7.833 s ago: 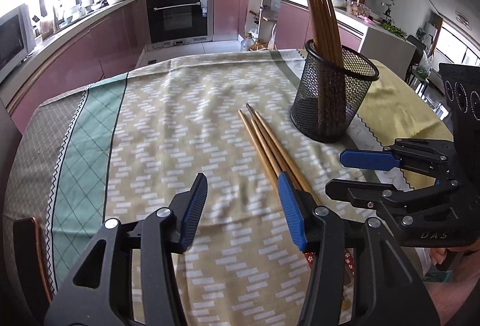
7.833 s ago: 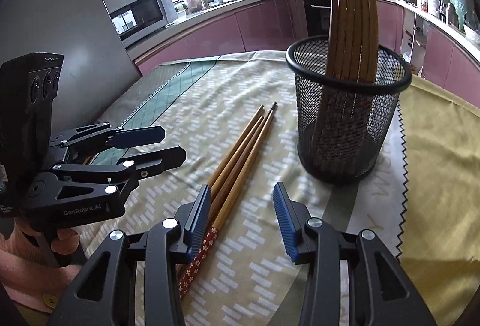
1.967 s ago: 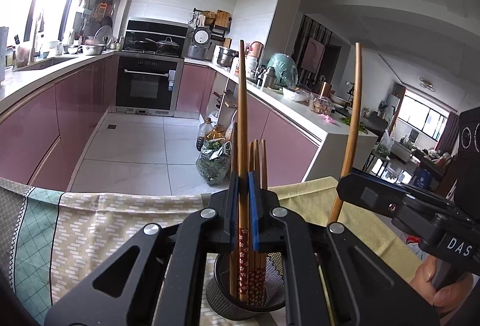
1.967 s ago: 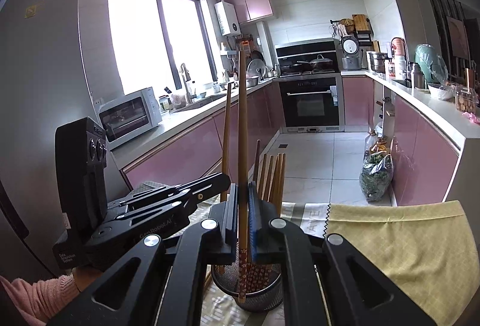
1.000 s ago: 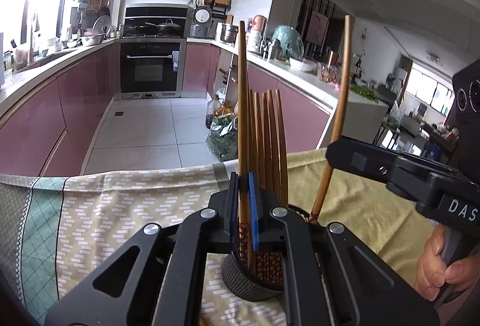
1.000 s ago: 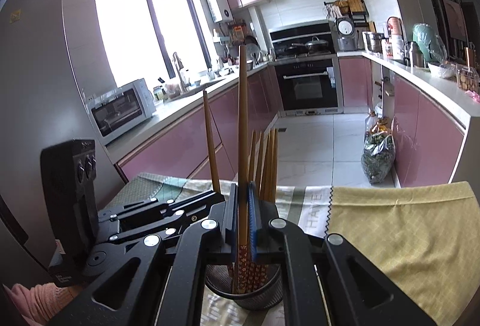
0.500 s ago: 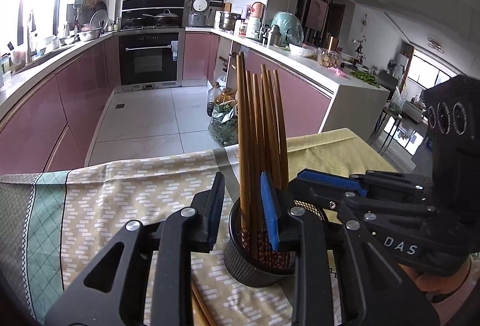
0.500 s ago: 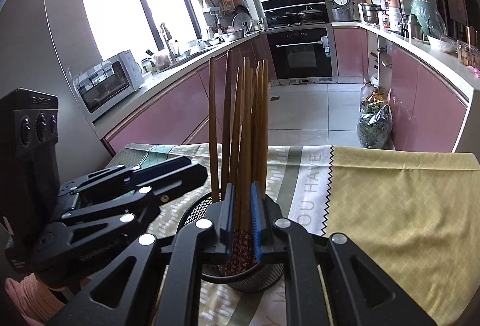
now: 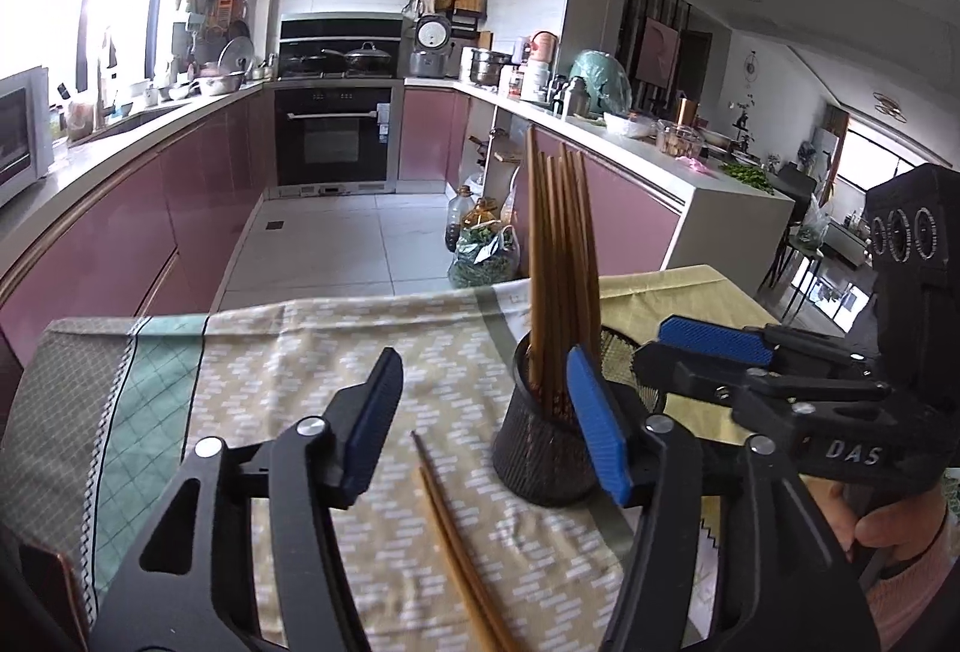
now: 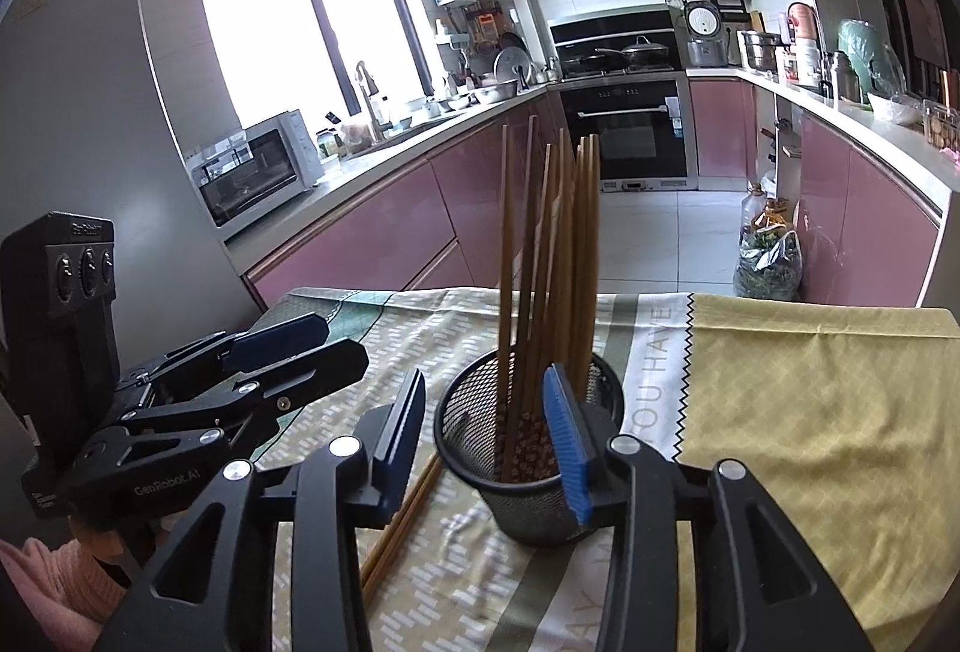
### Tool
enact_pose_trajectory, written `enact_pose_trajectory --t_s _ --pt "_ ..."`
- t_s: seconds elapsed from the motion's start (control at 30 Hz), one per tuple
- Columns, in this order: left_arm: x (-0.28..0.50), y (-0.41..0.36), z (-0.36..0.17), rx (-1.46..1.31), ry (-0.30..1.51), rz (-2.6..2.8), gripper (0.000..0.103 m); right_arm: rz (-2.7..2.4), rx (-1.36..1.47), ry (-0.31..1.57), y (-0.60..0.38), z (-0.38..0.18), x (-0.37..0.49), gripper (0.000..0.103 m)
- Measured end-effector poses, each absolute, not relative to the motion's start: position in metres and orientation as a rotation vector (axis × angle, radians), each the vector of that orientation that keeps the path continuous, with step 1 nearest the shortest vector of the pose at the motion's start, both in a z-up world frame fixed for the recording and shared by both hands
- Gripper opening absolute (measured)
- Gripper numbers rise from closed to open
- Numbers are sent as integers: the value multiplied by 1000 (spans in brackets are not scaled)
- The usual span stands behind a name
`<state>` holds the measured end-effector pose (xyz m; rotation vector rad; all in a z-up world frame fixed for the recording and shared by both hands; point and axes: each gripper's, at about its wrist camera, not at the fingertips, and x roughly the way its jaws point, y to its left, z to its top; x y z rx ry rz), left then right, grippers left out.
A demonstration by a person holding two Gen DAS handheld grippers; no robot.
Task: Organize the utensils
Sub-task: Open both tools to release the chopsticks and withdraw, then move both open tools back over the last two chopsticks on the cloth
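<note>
A black mesh holder [image 9: 543, 457] [image 10: 528, 478] stands on the patterned tablecloth [image 9: 288, 352] [image 10: 810, 412] with several wooden chopsticks [image 9: 558, 256] [image 10: 552, 256] upright in it. Two more chopsticks [image 9: 462, 562] [image 10: 399, 523] lie flat on the cloth, left of the holder. My left gripper [image 9: 483, 421] is just left of the holder, its jaws opening, nothing between them. My right gripper [image 10: 489, 436] hangs in front of the holder's near rim, jaws opening, with no chopstick pressed between the pads. Each gripper shows in the other's view, the right [image 9: 708, 346] and the left [image 10: 300, 340].
The table's far edge drops to a tiled kitchen floor [image 9: 360, 244]. Pink cabinets [image 10: 384, 232] and an oven [image 9: 336, 141] line the walls. A bag of greens and bottles [image 9: 480, 250] sit on the floor. A hand [image 9: 900, 526] and a pink sleeve [image 10: 36, 580] hold the grippers.
Both grippers let go of their chopsticks, which now stand in the holder, and their jaws spread apart. The left gripper pulled back to the left of the holder; the right one sank a little.
</note>
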<state>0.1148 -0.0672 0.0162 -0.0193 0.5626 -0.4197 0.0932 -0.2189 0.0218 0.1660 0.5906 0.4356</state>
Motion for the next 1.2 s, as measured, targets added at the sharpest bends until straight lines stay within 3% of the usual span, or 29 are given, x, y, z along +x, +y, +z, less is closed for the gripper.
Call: enact_pose_trajectory --t_s 0.3,1.2 --pt "90 -43 2 14 586 -323 77 488 184 625 -202 5 73 47" --pt "67 -1 -60 -16 758 -222 78 499 90 879 -145 -73 61 48"
